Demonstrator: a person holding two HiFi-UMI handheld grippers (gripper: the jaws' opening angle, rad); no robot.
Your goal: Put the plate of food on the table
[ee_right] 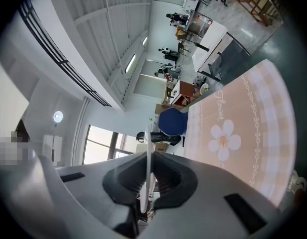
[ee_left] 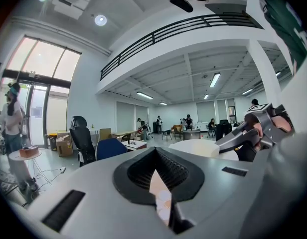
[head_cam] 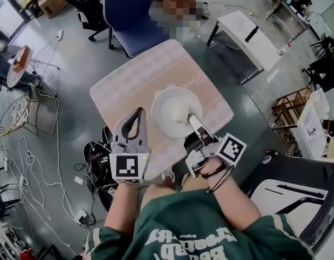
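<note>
A white plate [head_cam: 169, 112] carrying a pale block of food [head_cam: 181, 112] is over the table with the pink flowered cloth [head_cam: 123, 88]. My right gripper [head_cam: 193, 119] is shut on the plate's near right rim. In the right gripper view the rim [ee_right: 149, 148] runs edge-on between the closed jaws of that gripper [ee_right: 147, 159]. Whether the plate rests on the cloth, I cannot tell. My left gripper [head_cam: 139, 111] hovers just left of the plate, shut and holding nothing. In the left gripper view, beyond that gripper's [ee_left: 154, 152] closed jaws, are the plate [ee_left: 201, 147] and the right gripper [ee_left: 253, 133].
A blue chair [head_cam: 132, 15] stands at the table's far side and a white bench table [head_cam: 245, 31] at the back right. Cables [head_cam: 31, 161] and dark bags [head_cam: 99, 158] lie on the floor to the left. A black office chair [head_cam: 83, 1] is further back.
</note>
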